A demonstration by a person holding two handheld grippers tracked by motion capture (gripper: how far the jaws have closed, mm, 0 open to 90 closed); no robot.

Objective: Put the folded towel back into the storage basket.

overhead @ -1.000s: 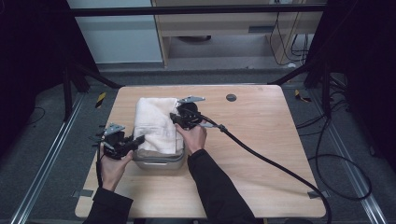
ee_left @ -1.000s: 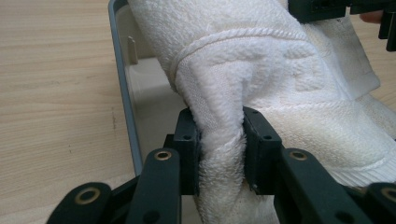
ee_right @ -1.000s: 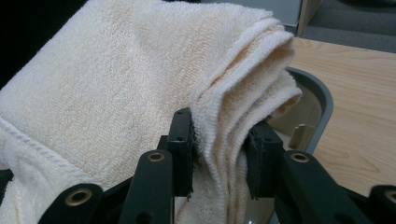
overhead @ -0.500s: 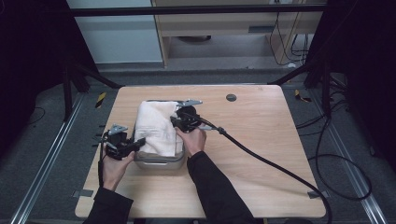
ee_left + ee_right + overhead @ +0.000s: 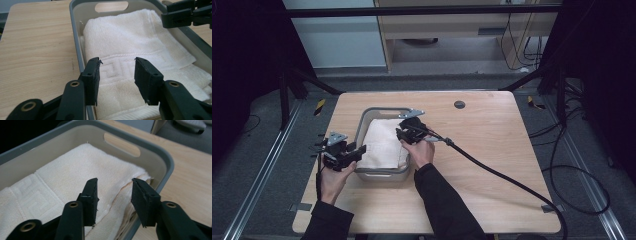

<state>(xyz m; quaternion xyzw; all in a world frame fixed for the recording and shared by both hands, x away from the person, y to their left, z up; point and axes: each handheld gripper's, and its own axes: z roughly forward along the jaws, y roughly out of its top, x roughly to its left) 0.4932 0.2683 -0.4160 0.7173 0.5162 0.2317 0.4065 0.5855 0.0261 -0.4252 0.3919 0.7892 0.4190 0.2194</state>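
Note:
A folded white towel (image 5: 384, 144) lies inside a grey plastic bin (image 5: 380, 112) on the wooden table. In the left gripper view the towel (image 5: 130, 47) shows a woven key pattern, and my left gripper (image 5: 117, 75) is open just above its near end, at the bin's left wall (image 5: 77, 50). My right gripper (image 5: 113, 195) is open over the towel's folded edge (image 5: 125, 187), close to the bin's right wall (image 5: 165, 167). In the high view the left gripper (image 5: 357, 151) sits at the bin's left side and the right gripper (image 5: 401, 134) at its right side.
The bin has handle slots (image 5: 122, 145) in its end walls. A thick black cable (image 5: 512, 177) trails from the right gripper across the table to the right. A small dark round hole (image 5: 459, 104) sits near the table's far edge. Bare wood (image 5: 512, 135) lies right of the bin.
The towel, earlier piled above the bin's rim, now lies lower inside the bin. Both grippers have stayed at the bin's sides, shifting slightly.

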